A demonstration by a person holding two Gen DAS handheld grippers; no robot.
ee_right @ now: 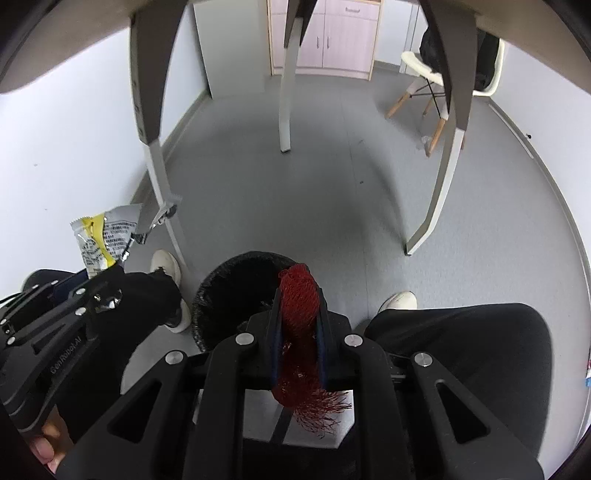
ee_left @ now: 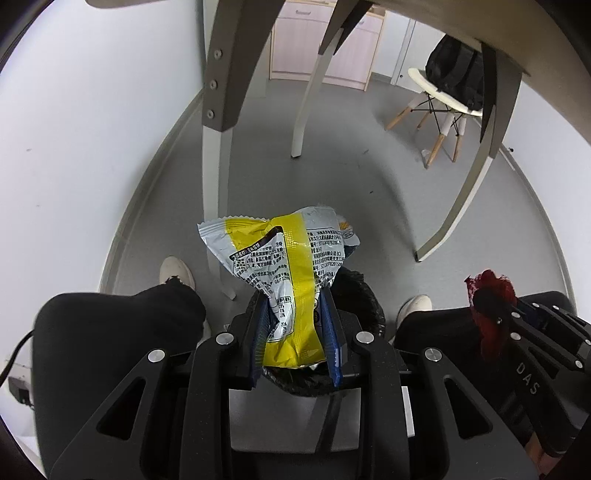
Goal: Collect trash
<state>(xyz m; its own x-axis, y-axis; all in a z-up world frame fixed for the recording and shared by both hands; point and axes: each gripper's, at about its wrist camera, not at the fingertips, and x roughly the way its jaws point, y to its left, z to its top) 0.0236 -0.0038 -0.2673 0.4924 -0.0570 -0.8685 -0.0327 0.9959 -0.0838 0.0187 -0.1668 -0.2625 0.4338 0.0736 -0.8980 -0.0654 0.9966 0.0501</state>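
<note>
My left gripper (ee_left: 293,295) is shut on a crumpled silver-and-yellow snack wrapper (ee_left: 280,258), which sticks up out of its blue pads. Right below it stands a bin lined with a black bag (ee_left: 364,295), mostly hidden by the wrapper. My right gripper (ee_right: 298,291) is shut on a bundle of red mesh netting (ee_right: 299,299), whose frayed end hangs under the jaws. It hovers over the near right rim of the bin (ee_right: 236,280). Each view catches the other gripper at its edge: the netting (ee_left: 491,291) at right, the wrapper (ee_right: 103,236) at left.
The bin stands on grey floor between a person's black-trousered knees (ee_right: 461,339) and white shoes (ee_right: 168,264). Table legs (ee_right: 159,158) rise at the left, middle and right under a tabletop overhead. A chair (ee_left: 443,103) with a dark bag and a pink cabinet (ee_right: 332,33) stand far back.
</note>
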